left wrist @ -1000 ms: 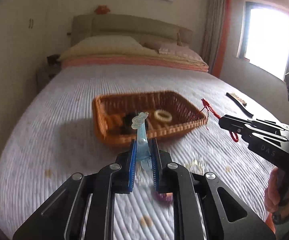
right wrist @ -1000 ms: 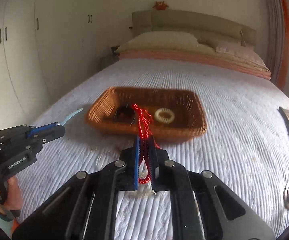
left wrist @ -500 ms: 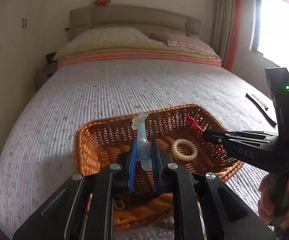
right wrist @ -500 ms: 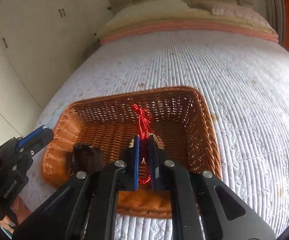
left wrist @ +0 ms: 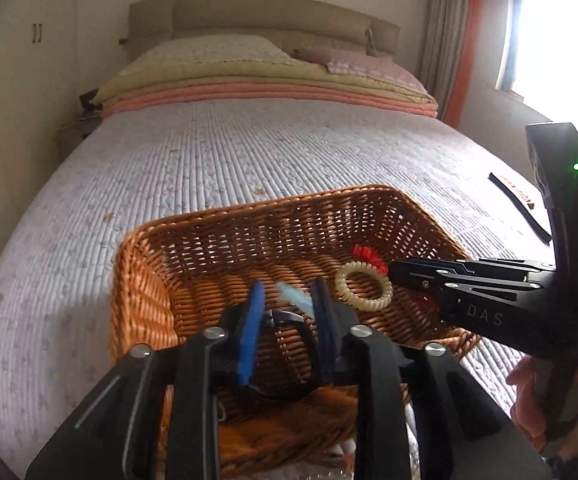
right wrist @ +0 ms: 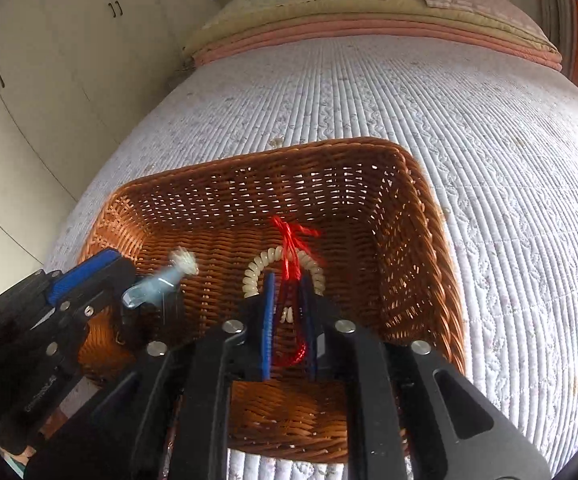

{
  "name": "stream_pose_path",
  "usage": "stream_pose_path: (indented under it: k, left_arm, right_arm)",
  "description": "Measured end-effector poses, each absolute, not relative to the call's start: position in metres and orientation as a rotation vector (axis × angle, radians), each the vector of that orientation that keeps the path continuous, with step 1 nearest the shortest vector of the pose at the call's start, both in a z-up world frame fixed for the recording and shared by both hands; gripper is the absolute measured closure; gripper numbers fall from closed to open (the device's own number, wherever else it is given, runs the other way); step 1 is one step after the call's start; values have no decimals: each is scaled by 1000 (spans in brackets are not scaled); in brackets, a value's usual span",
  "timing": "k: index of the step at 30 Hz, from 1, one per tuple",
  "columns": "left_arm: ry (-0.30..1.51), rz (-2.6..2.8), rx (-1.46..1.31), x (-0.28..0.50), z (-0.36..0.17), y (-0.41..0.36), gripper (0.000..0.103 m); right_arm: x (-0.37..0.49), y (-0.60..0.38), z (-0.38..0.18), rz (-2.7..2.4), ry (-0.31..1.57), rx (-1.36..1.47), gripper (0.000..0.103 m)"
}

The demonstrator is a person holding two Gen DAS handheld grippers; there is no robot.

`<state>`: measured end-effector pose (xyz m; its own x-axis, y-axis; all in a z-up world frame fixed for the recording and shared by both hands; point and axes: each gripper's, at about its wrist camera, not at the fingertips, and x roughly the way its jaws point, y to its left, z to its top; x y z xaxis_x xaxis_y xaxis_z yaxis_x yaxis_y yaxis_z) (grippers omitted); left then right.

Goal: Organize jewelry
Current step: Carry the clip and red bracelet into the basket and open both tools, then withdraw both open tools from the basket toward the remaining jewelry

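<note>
A brown wicker basket sits on the bed. My left gripper is open over its near left part, and a pale blue hair clip, blurred, is dropping from between the fingers. My right gripper hangs over the basket's middle with its jaws slightly parted; a red cord bracelet still lies between them. A cream coil hair tie and a dark object lie in the basket.
The bed's white quilted cover surrounds the basket. Folded blankets and pillows lie at the headboard. A black comb-like item lies at the bed's right edge. Wardrobe doors stand on the left.
Both grippers have moved lower into the basket. My left gripper has opened and let the blue clip go. My right gripper's jaws have parted a little around the red cord.
</note>
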<state>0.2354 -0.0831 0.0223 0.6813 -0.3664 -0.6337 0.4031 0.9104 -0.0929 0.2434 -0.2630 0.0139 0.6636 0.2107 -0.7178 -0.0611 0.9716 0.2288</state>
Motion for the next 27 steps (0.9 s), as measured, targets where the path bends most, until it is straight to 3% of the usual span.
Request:
stream_pose_path:
  k: [3, 6, 10, 18, 27]
  left_arm:
    - [676, -443, 35, 220, 34, -74, 71]
    - [628, -451, 16, 194, 52, -61, 61]
    - [575, -471, -14, 152, 74, -42, 58]
    - [538, -510, -50, 83, 78, -21, 58]
    - [685, -531, -135, 63, 22, -7, 58]
  right_arm:
    - [234, -266, 23, 171, 816, 207, 83]
    - [221, -265, 32, 186, 798, 215, 80]
    - [174, -271, 57, 216, 736, 213, 62]
    - [95, -264, 79, 234, 633, 167, 61]
    - [56, -250, 34, 206, 657, 100, 62]
